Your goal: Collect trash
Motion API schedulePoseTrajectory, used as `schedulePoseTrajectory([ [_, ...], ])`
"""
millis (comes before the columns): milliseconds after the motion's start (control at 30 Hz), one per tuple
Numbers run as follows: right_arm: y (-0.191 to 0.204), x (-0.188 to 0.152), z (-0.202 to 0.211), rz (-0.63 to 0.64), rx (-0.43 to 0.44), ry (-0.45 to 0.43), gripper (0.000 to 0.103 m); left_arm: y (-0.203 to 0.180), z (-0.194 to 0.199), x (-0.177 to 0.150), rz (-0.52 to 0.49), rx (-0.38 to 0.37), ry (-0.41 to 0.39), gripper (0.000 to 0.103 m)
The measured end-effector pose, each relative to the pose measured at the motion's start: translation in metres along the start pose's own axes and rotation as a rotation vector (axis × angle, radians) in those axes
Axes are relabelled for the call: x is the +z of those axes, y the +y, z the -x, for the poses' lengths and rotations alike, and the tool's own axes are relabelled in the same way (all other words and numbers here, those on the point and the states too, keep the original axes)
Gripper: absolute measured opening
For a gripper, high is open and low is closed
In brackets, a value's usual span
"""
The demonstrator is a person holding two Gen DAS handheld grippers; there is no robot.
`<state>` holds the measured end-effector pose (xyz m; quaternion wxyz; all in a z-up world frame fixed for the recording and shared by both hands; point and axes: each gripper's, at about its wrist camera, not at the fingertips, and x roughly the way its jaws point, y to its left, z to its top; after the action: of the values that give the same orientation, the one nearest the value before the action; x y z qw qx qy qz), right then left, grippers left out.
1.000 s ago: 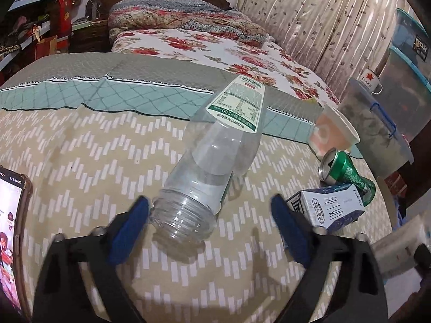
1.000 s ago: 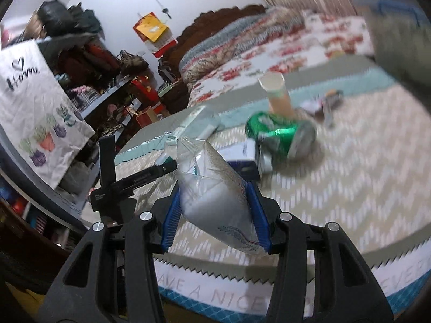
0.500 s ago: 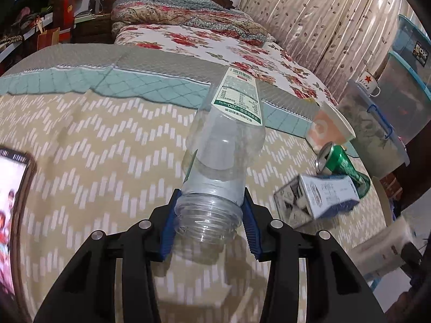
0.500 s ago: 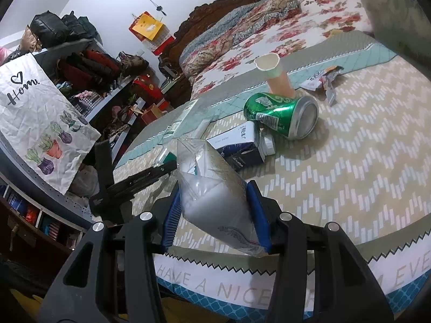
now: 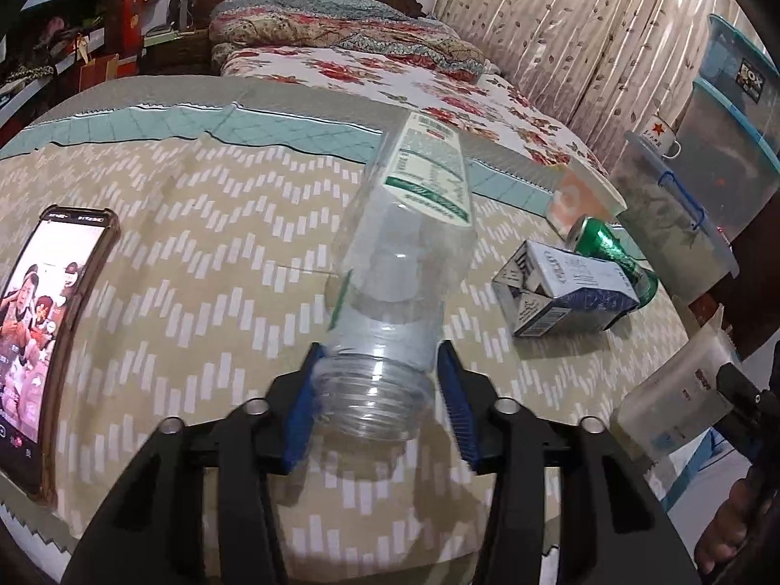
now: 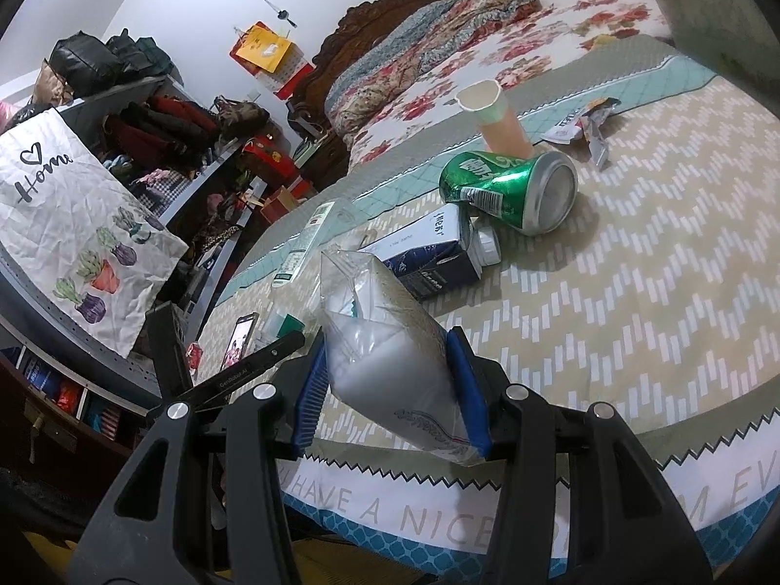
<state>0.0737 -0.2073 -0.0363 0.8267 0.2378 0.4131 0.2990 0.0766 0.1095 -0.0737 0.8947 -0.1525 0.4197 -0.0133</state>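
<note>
Clear empty plastic bottle [image 5: 390, 292], centre frame, neck clamped in left claw [image 5: 380, 409], lifted off chevron-cloth bench [image 5: 195, 253]. Right claw [image 6: 395, 390] clamped on clear plastic bag [image 6: 390, 346]. Next, likely: bottle into bag mouth.

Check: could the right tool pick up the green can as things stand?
Probably not yet. The right tool is shut on a clear plastic bag, so its jaws are occupied. The path to the green can looks free, with the carton off to one side.
</note>
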Motion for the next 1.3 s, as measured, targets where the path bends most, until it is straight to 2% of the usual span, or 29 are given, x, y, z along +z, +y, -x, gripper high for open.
schedulePoseTrajectory([
  [133, -0.001, -0.002, 0.003, -0.005, -0.003, -0.006, 0.050, -0.005, 0.001, 0.002, -0.004, 0.002, -0.011, 0.062],
  [233, -0.003, -0.002, 0.003, -0.014, -0.002, -0.004, 0.050, -0.009, 0.002, 0.005, -0.001, 0.001, -0.018, 0.066],
  [300, -0.005, -0.002, 0.002, -0.018, 0.000, 0.001, 0.050, -0.010, 0.001, 0.008, 0.004, 0.002, -0.021, 0.074],
  [467, -0.004, -0.003, 0.000, -0.016, 0.000, 0.005, 0.050, -0.013, -0.001, 0.016, 0.012, 0.002, -0.032, 0.083],
  [567, -0.004, -0.003, 0.000, -0.018, 0.001, 0.005, 0.050, -0.014, -0.007, 0.018, 0.014, 0.002, -0.026, 0.084],
  [633, -0.005, -0.003, 0.000, -0.018, 0.001, 0.006, 0.050, -0.016, -0.010, 0.019, 0.018, 0.004, -0.020, 0.082],
  [667, -0.004, -0.003, 0.000, -0.019, 0.002, 0.006, 0.050, -0.016, -0.012, 0.019, 0.017, -0.001, -0.016, 0.074],
  [700, -0.004, -0.004, -0.001, -0.019, 0.002, 0.006, 0.050, -0.016, -0.014, 0.019, 0.014, -0.005, -0.007, 0.056],
  [767, -0.004, -0.004, -0.001, -0.023, 0.004, 0.006, 0.050, -0.014, -0.019, 0.017, 0.011, -0.019, 0.017, 0.038],
  [1000, -0.006, -0.005, -0.001, -0.032, 0.016, 0.000, 0.050, -0.010, -0.014, 0.009, 0.013, -0.036, 0.021, 0.038],
  [1167, -0.008, -0.004, 0.003, -0.054, 0.105, -0.025, 0.050, -0.007, -0.007, 0.004, 0.017, -0.039, 0.022, 0.038],
  [1200, -0.008, -0.004, 0.003, -0.062, 0.121, -0.021, 0.050, -0.007, -0.005, 0.003, 0.018, -0.035, 0.018, 0.042],
  [1233, -0.008, -0.005, 0.001, -0.066, 0.121, -0.015, 0.050, -0.006, -0.003, 0.003, 0.022, -0.024, 0.014, 0.050],
  [1267, -0.009, -0.005, 0.000, -0.067, 0.114, -0.010, 0.050, -0.005, 0.000, 0.003, 0.033, -0.009, 0.003, 0.073],
  [1300, -0.010, -0.006, -0.003, -0.071, 0.102, -0.001, 0.050, -0.004, 0.003, 0.003, 0.043, -0.001, -0.012, 0.081],
])
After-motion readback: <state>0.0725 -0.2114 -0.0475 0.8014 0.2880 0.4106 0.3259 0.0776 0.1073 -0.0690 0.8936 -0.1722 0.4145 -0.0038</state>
